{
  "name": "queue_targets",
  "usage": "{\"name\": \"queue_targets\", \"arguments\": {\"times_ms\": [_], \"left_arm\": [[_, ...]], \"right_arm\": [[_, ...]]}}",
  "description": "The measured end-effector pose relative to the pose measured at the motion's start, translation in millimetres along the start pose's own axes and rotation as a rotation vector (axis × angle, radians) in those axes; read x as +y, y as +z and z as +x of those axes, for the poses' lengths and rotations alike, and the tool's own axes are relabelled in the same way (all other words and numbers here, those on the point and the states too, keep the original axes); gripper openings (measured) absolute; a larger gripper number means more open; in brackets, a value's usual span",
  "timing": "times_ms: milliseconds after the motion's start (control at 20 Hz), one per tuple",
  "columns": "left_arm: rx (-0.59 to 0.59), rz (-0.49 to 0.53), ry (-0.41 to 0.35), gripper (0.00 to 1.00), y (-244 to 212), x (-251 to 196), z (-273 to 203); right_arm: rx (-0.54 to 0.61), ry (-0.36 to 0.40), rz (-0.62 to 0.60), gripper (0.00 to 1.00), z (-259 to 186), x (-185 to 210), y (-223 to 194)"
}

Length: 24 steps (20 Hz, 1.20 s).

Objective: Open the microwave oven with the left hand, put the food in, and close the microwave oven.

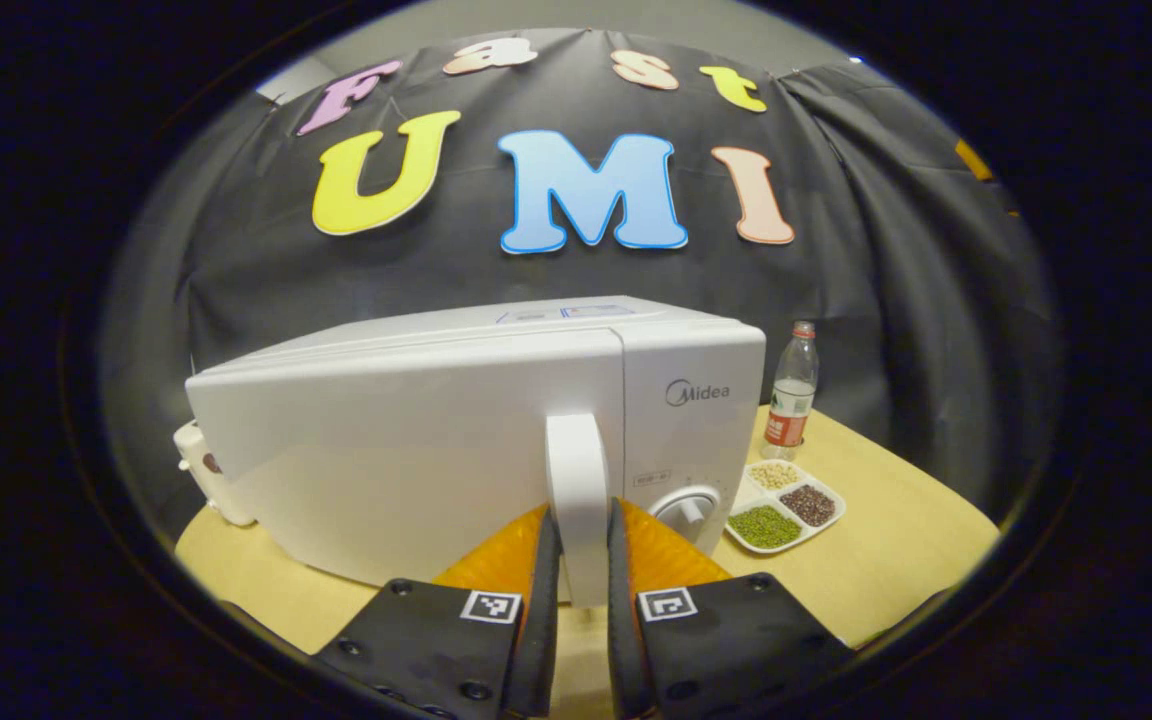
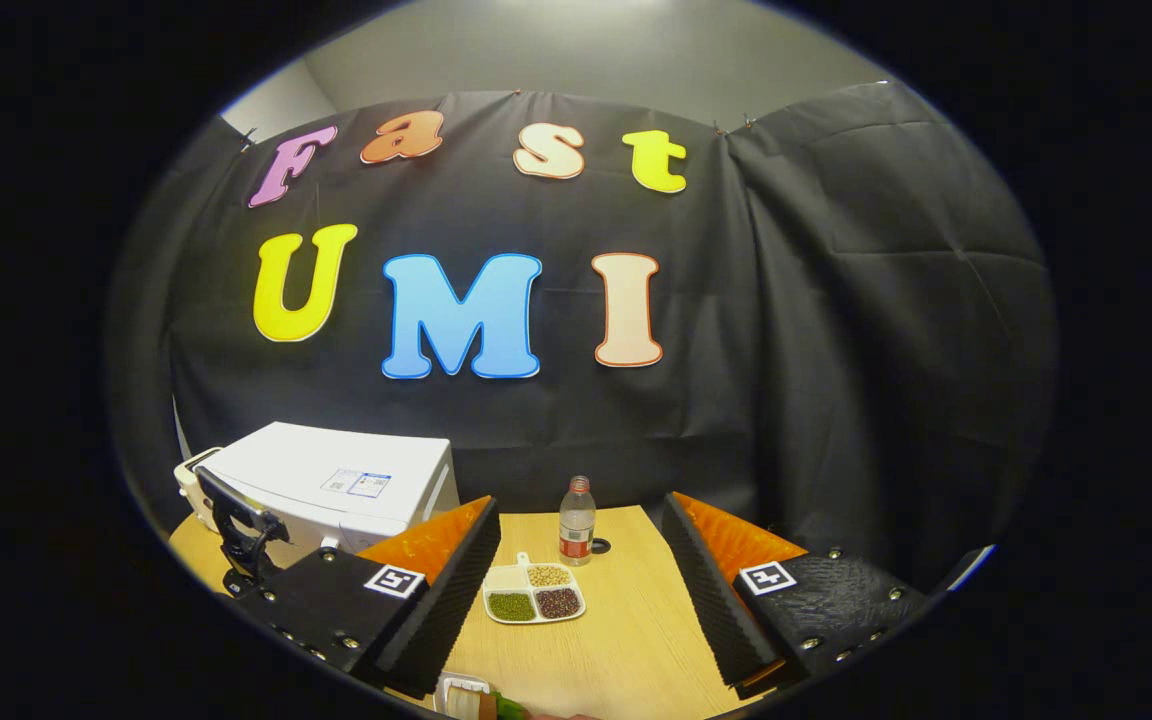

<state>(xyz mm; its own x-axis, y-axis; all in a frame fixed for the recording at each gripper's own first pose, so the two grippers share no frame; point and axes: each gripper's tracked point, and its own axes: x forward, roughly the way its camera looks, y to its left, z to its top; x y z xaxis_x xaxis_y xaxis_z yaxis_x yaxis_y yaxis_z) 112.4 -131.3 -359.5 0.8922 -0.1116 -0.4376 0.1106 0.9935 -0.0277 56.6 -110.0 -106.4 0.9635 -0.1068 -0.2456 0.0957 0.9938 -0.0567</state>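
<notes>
White microwave (image 1: 416,440) reads "Midea"; left gripper (image 1: 581,590) clamps handle (image 1: 576,480).

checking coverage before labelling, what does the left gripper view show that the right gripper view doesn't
Left gripper view: the left hand-held gripper shut on the microwave door handle, with the control knob beside it.
Right gripper view: the right hand-held gripper open over the table, and the microwave's top sticker.
Both: microwave, divided food tray, bottle.
</notes>
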Motion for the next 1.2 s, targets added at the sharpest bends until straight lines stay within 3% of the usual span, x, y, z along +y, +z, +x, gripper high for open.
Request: {"name": "queue_targets", "arguments": {"times_ms": [150,200,250,650,850,950,1200], "left_arm": [[0.023,-0.003,-0.019,0.18,-1,1,-1],[0.027,-0.011,-0.018,0.18,-3,-1,8],[0.034,-0.008,-0.024,0.11,1,0,0],[0.074,-0.055,-0.083,0.06,2,2,-4],[0.071,-0.042,-0.114,0.06,-15,7,-59],[0.082,-0.051,-0.148,0.06,-24,14,-85],[0.117,-0.014,-0.2,0.06,-41,34,-140]], "right_arm": [[0.004,0.007,-0.003,0.98,1,6,-2],[0.006,0.013,-0.004,0.98,0,9,-2],[0.006,0.018,-0.007,0.98,0,12,-3],[-0.007,0.015,-0.017,0.98,-11,16,0],[-0.018,-0.007,-0.019,0.98,-19,14,3],[-0.009,0.004,-0.012,0.95,-23,21,-3],[-0.009,0.043,0.005,0.99,-32,48,-3]]}}
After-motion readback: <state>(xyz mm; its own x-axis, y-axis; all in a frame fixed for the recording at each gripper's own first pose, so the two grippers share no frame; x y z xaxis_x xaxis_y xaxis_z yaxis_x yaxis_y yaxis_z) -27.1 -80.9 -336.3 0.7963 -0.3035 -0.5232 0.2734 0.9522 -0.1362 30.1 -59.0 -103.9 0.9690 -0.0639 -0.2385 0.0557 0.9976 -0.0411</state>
